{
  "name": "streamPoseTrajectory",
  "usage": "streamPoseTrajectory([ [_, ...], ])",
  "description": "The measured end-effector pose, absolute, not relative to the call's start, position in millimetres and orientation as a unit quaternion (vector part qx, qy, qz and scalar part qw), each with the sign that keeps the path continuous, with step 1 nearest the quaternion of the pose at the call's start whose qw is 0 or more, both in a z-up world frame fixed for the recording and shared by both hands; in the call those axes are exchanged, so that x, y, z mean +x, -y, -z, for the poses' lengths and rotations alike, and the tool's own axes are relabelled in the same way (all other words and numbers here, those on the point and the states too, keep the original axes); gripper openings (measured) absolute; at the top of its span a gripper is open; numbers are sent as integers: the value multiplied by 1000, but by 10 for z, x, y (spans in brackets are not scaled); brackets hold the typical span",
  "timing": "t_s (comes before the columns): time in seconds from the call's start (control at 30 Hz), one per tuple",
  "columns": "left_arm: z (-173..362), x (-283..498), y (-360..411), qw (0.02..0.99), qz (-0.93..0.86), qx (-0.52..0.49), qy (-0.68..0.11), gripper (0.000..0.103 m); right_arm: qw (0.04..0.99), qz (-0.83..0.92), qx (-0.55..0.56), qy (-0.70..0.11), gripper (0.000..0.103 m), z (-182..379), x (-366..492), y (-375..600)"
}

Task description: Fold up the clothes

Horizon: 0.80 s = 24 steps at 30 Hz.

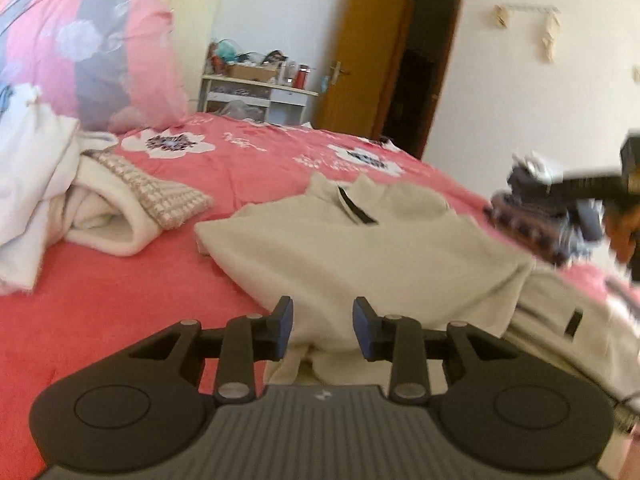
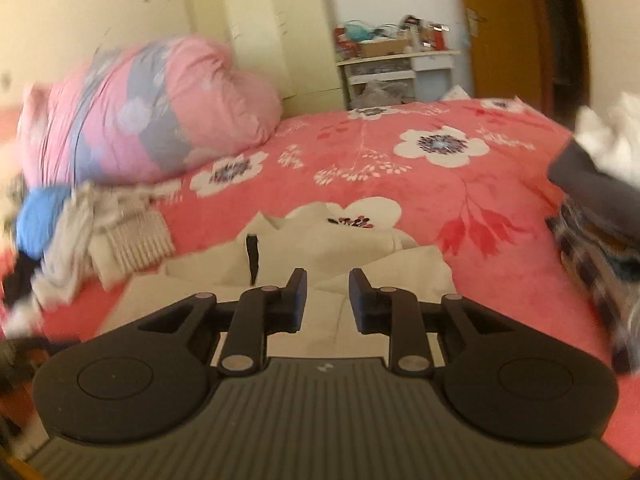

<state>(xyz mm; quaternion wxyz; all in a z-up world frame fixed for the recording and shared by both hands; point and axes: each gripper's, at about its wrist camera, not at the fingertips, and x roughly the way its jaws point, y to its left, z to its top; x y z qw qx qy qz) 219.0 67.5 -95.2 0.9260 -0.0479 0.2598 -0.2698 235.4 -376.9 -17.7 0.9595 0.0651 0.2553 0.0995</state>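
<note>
Tools both released: left tool (image 1: pixel 322 326) and right tool (image 2: pixel 328 300) hover over cream zip-neck sweater (image 1: pixel 360 248) on bed (image 1: pixel 120 300); pinch edges evenly, fold slow.

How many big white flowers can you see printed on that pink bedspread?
5 in the right wrist view: one centre-right, one beside the pillow, one behind the cream top, two far back; others may be covered.

Right gripper (image 1: pixel 560 196) was motion-blurred at the left wrist view's right edge, partly cut off; jaw state not readable there. Cream sweater (image 1: pixel 360 248) hem was hidden behind left gripper (image 1: pixel 322 328) body. Clothes pile (image 2: pixel 80 232) was smeared by blur & cut by the left edge in right wrist view; dark folded stack (image 2: pixel 592 216) blurred, cut at the right edge. Shelf clutter (image 1: pixel 256 64) too small to tell
</note>
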Motion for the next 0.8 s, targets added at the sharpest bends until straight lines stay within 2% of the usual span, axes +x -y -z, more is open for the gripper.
streamPoseTrajectory([
  [0.17, 677, 2755, -282, 922, 261, -24, -285, 57, 951, -136, 69, -270, 23, 344, 2746, 3727],
  [0.2, 622, 2918, -165, 920, 265, -17, -289, 65, 948, -141, 78, -276, 23, 384, 2883, 3699],
  [0.27, 557, 3342, 90, 916, 268, -9, -299, 72, 938, -156, 104, -290, 23, 481, 3184, 3650],
  [0.43, 622, 4445, 623, 901, 265, -13, -344, 73, 913, -198, 167, -315, 23, 814, 3744, 3514],
  [0.67, 988, 5666, 841, 875, 232, -127, -406, 75, 882, -223, 246, -333, 23, 1299, 4089, 3519],
  [0.73, 1089, 5824, 882, 867, 241, -141, -412, 73, 876, -232, 269, -327, 23, 1308, 4075, 3579],
  [0.8, 1167, 5916, 950, 863, 252, -138, -416, 58, 872, -234, 279, -327, 23, 1332, 4078, 3597],
])
